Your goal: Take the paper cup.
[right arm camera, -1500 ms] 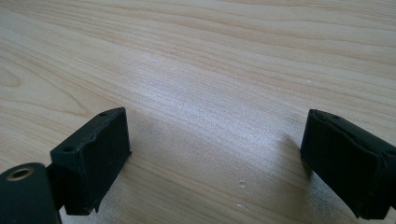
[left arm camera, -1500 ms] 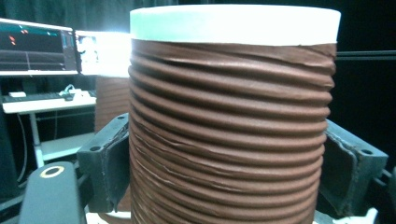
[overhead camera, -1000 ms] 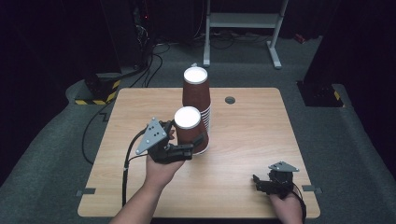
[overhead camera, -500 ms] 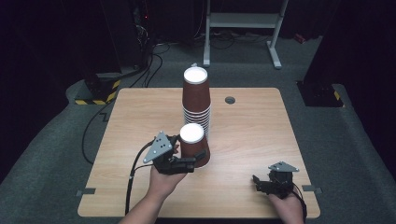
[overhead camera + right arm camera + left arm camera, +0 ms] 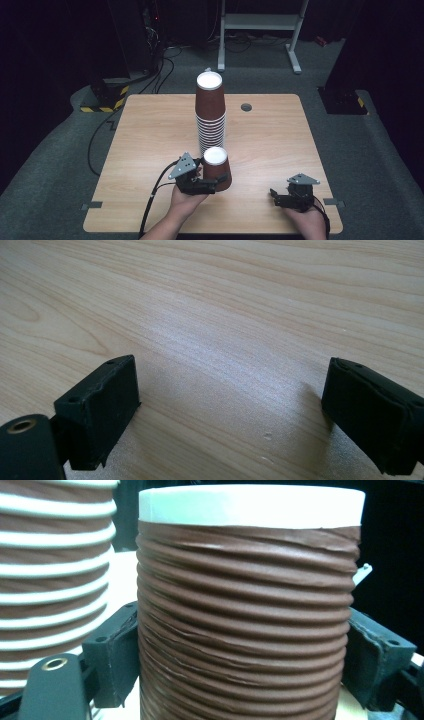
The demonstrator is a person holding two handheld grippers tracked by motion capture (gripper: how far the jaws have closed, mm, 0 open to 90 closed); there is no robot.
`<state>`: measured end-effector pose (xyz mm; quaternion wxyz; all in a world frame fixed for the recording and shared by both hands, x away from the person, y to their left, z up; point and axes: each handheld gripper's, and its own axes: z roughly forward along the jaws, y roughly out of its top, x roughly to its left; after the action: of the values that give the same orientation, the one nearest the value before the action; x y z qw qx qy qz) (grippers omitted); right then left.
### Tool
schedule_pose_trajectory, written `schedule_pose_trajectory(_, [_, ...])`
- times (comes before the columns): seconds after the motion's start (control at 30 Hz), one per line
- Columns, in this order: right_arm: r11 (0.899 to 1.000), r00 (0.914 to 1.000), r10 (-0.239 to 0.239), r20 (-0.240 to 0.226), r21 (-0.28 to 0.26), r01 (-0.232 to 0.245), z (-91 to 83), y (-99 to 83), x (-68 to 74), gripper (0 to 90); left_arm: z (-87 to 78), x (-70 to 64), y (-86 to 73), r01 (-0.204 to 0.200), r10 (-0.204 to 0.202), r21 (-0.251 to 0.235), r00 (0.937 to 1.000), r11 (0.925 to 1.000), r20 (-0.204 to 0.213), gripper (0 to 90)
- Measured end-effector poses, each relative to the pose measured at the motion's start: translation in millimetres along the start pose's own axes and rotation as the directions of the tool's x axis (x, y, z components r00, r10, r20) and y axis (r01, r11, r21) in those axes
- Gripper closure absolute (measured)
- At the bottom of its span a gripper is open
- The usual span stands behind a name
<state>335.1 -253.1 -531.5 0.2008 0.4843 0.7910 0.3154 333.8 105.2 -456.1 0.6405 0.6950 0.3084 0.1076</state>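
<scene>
Near the front middle of the wooden surface (image 5: 150, 130), a single brown ribbed paper cup (image 5: 216, 168) stands upside down, its white bottom facing up. It sits between the jaws of the left gripper (image 5: 207, 184), which press against its two sides low on the ribbed wall; the left gripper view shows the cup (image 5: 247, 615) squeezed between both black pads. Just behind it rises a tall stack of cups (image 5: 210, 112), likewise upside down and apart from the held cup. Well to the right, close to the front edge, the right gripper (image 5: 280, 197) rests low over bare wood, its jaws spread wide with nothing between them.
</scene>
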Motion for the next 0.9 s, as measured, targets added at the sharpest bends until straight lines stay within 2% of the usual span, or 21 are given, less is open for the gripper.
schedule_pose_trajectory(0.2, [1.000, 0.9999, -0.003, 0.015, -0.007, 0.003, -2.2, 0.5, 1.3, 9.5, 13.7, 3.6, -12.1, 0.054, -0.055, 0.031, 0.9977, 0.9981, 0.041, 17.1])
schedule_pose_trajectory(0.27, [0.999, 0.9998, -0.002, 0.017, -0.034, 0.003, -4.9, 0.8, 2.8, 10.5, 18.5, 5.7, -15.3, 0.078, -0.080, 0.039, 0.9951, 0.9962, 0.059, 17.1])
schedule_pose_trajectory(0.37, [0.997, 0.9996, -0.004, 0.027, -0.081, 0.006, -10.1, 4.3, 9.0, 10.4, 28.0, 7.1, -21.1, 0.084, -0.088, 0.069, 0.9942, 0.9941, 0.063, 17.0])
schedule_pose_trajectory(0.5, [0.989, 0.9996, 0.008, -0.026, -0.147, -0.011, -11.6, 14.4, 18.7, 10.1, 36.5, 9.0, -25.3, 0.115, -0.122, 0.091, 0.9896, 0.9892, 0.076, 17.0])
schedule_pose_trajectory(0.57, [0.989, 0.9987, -0.002, -0.051, -0.147, -0.005, -10.6, 20.4, 25.4, 10.1, 38.5, 9.3, -25.7, 0.123, -0.130, 0.092, 0.9885, 0.9882, 0.077, 17.0])
schedule_pose_trajectory(0.67, [0.987, 0.9916, 0.032, -0.125, -0.152, -0.051, -9.2, 26.2, 30.0, 10.2, 42.0, 9.0, -27.0, 0.136, -0.143, 0.088, 0.9863, 0.9868, 0.082, 17.0])
schedule_pose_trajectory(0.77, [0.980, 0.9911, 0.009, -0.133, -0.198, -0.035, -10.1, 23.3, 35.1, 10.6, 44.1, 8.8, -26.8, 0.159, -0.166, 0.083, 0.9828, 0.9837, 0.081, 17.0])
schedule_pose_trajectory(0.9, [0.969, 0.9910, -0.052, -0.124, -0.245, 0.020, -14.4, 16.9, 42.3, 10.6, 44.6, 6.2, -23.8, 0.188, -0.195, 0.080, 0.9770, 0.9789, 0.087, 17.0])
